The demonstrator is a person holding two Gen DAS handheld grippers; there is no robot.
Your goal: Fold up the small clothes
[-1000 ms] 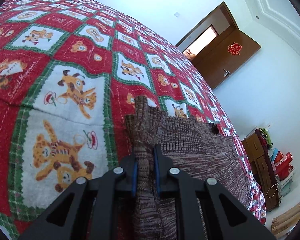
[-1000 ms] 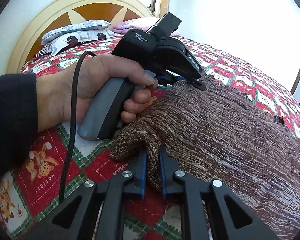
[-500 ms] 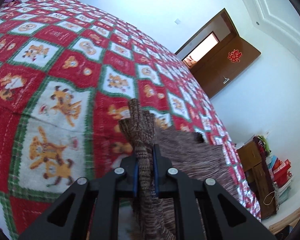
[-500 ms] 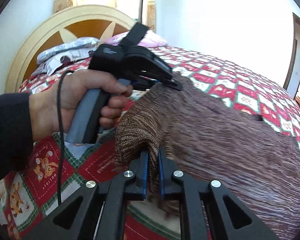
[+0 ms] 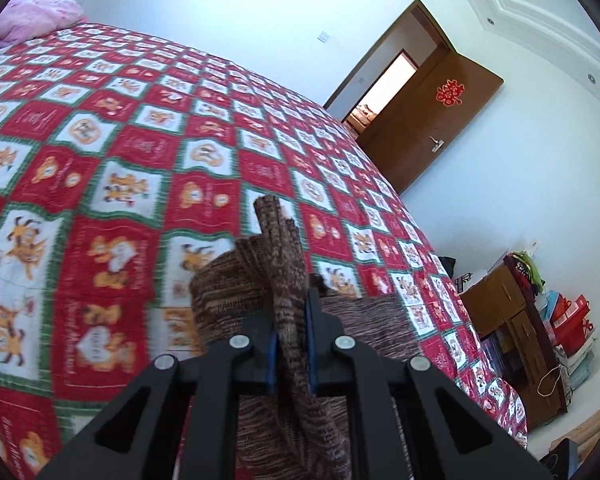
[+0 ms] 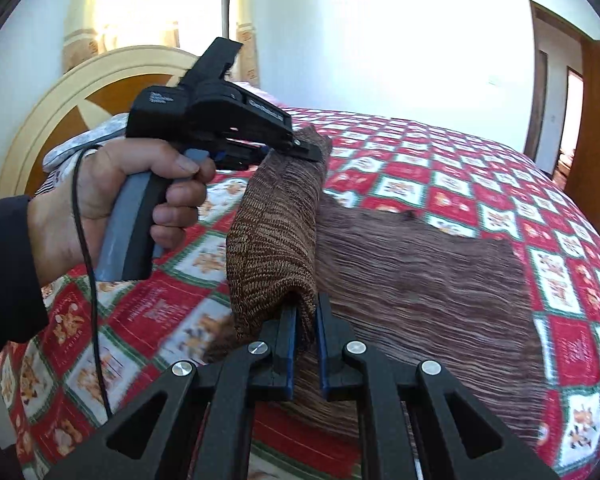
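Left gripper [image 5: 290, 320]: black two-finger tongs with blue pads, clamped on a bunched edge of the brown marled knit garment [image 5: 280, 264], which stands up between the pads. Right gripper [image 6: 305, 320]: same build, clamped on another fold of the knit garment [image 6: 400, 276]. Seen from the right wrist, the strip between the two grips is raised off the bed, while the rest lies spread on the red, white and green checked quilt with bear motifs [image 6: 452, 184]. The person's left hand [image 6: 112, 200] grasps the grey handle. Beyond: cream and brown wooden headboard [image 6: 60, 112], brown wooden door [image 5: 428, 128].
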